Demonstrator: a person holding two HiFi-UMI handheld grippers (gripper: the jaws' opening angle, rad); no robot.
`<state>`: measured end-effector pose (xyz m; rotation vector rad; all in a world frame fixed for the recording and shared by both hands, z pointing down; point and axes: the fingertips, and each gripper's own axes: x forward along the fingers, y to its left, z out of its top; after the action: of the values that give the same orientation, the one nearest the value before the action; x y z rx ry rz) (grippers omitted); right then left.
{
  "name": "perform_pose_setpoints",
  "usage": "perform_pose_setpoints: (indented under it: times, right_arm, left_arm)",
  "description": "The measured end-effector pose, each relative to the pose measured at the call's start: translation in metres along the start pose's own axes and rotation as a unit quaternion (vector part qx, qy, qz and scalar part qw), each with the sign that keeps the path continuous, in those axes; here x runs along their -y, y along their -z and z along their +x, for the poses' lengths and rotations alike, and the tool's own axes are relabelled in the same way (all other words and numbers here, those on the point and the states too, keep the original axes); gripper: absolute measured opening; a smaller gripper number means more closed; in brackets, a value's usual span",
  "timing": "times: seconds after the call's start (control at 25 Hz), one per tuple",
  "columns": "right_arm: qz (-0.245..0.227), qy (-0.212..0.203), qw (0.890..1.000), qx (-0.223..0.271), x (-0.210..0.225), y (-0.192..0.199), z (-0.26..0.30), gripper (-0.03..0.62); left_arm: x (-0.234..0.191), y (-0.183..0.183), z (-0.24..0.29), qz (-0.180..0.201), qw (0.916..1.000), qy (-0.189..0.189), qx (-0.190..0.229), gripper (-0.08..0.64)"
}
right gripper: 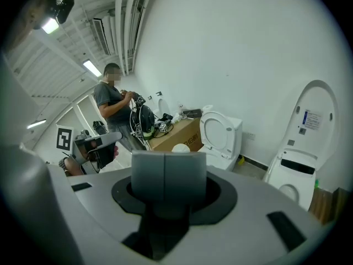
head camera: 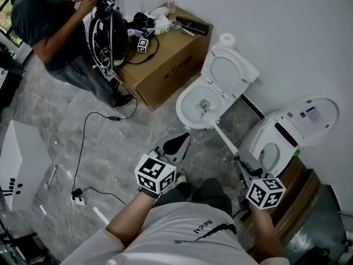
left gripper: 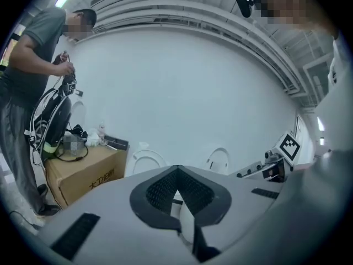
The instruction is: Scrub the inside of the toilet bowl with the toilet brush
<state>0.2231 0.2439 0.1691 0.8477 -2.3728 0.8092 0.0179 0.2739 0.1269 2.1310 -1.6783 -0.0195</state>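
An open white toilet (head camera: 194, 101) stands by the wall with its lid (head camera: 227, 70) raised. The toilet brush's head (head camera: 205, 107) is down inside the bowl. Its white handle (head camera: 223, 138) slants back to my right gripper (head camera: 241, 160), which is shut on the handle's near end. In the right gripper view the grey fingers (right gripper: 167, 173) are pressed together, with the white handle (right gripper: 180, 147) showing just beyond them and the toilet (right gripper: 220, 137) ahead. My left gripper (head camera: 175, 145) hovers in front of the bowl to its left, shut and holding nothing (left gripper: 176, 173).
A second toilet (head camera: 292, 128) with a raised lid stands right of the first. A cardboard box (head camera: 162, 59) with loose items sits to the left against the wall. A person (head camera: 49, 26) stands at the upper left. A black cable (head camera: 88, 142) trails across the floor.
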Motion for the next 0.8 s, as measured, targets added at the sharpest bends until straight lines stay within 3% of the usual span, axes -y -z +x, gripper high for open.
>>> perform_pose_setpoints:
  times: [0.2,0.44,0.64,0.8]
  right_arm:
    - [0.006,-0.002,1.000,-0.013,0.005,-0.006,0.029,0.158]
    - [-0.002,0.000,0.999,-0.050,0.027,-0.010,0.075,0.158]
    - [-0.025,-0.013,0.997,-0.075,0.054,-0.032,0.127,0.158]
    - [-0.018,-0.027,0.994,-0.104,0.085,-0.050,0.172,0.158]
  left_arm:
    - [-0.021,0.000,0.018,0.003,0.9999,0.014,0.005,0.006]
    - [-0.047,0.008,0.059,0.007,0.9997,0.006,-0.022,0.006]
    - [-0.074,0.006,0.110,0.006,0.9994,-0.002,-0.034,0.005]
    - [-0.100,-0.001,0.157,0.008,0.9986,-0.011,-0.051,0.006]
